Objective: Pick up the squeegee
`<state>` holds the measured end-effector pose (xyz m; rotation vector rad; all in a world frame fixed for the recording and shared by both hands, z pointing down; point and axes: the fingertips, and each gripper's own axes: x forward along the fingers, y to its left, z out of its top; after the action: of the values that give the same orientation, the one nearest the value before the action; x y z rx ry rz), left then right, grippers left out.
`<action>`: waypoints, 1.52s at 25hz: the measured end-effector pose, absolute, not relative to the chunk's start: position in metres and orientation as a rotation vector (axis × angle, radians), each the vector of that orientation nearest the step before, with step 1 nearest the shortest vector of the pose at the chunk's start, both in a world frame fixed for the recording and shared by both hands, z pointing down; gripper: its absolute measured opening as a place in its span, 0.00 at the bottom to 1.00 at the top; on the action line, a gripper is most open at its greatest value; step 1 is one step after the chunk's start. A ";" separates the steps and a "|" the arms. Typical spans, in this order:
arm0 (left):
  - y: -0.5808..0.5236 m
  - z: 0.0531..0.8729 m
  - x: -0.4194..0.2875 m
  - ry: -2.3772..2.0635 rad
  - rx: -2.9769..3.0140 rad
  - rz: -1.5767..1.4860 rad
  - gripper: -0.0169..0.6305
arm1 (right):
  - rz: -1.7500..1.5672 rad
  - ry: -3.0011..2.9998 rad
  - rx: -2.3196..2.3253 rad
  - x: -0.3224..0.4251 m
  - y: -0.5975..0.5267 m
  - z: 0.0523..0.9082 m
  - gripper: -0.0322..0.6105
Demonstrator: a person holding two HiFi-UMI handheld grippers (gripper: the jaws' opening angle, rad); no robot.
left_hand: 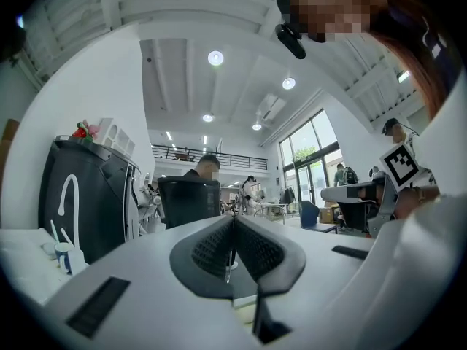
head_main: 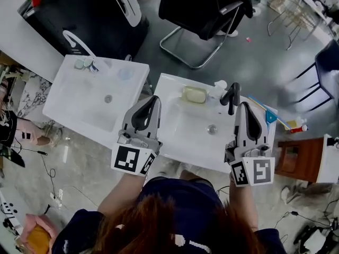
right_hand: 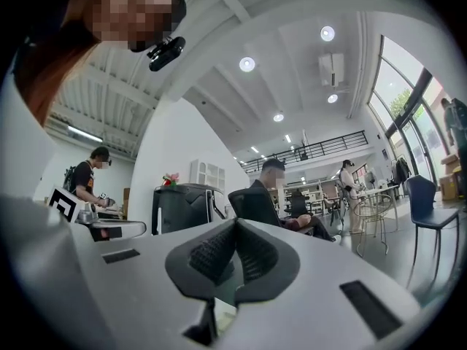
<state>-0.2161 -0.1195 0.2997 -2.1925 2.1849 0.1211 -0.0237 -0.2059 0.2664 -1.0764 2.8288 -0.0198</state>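
In the head view a white sink (head_main: 175, 128) lies below me, with a black faucet (head_main: 231, 97) and a yellow sponge (head_main: 194, 94) at its far rim. A slim tool with a blue part (head_main: 270, 116), possibly the squeegee, lies on the sink's right ledge. My right gripper (head_main: 245, 107) hovers just left of that tool, beside the faucet, shut and holding nothing. My left gripper (head_main: 154, 100) hangs over the sink's left rim, also shut and holding nothing. Both gripper views look level across the room, with the left gripper's (left_hand: 233, 228) and the right gripper's (right_hand: 235, 232) pads pressed together.
A second white basin (head_main: 69, 105) with small cups (head_main: 85, 63) stands to the left. Behind are a black cabinet (head_main: 85, 15) and a black chair (head_main: 201, 9). A wooden stool (head_main: 296, 157) stands at the right. A person (head_main: 10, 128) is at the left edge.
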 end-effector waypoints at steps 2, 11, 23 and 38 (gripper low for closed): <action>-0.134 0.301 -0.213 2.202 -2.174 0.122 0.06 | -0.023 2.844 -1.051 -0.024 -0.221 0.270 0.08; -0.176 0.304 -0.198 2.196 -2.195 0.080 0.06 | -0.067 2.851 -1.056 -0.022 -0.261 0.280 0.09; -0.223 0.290 -0.187 2.091 -2.324 0.159 0.06 | -0.088 2.817 -1.211 -0.014 -0.288 0.281 0.09; -0.273 0.311 -0.095 1.728 -2.662 0.141 0.06 | -0.121 2.678 -1.588 0.074 -0.290 0.301 0.09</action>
<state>-0.0947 -0.2733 0.3112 -2.6616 1.7284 0.1413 0.0735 -0.2897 0.3015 -1.5877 2.6776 -0.1213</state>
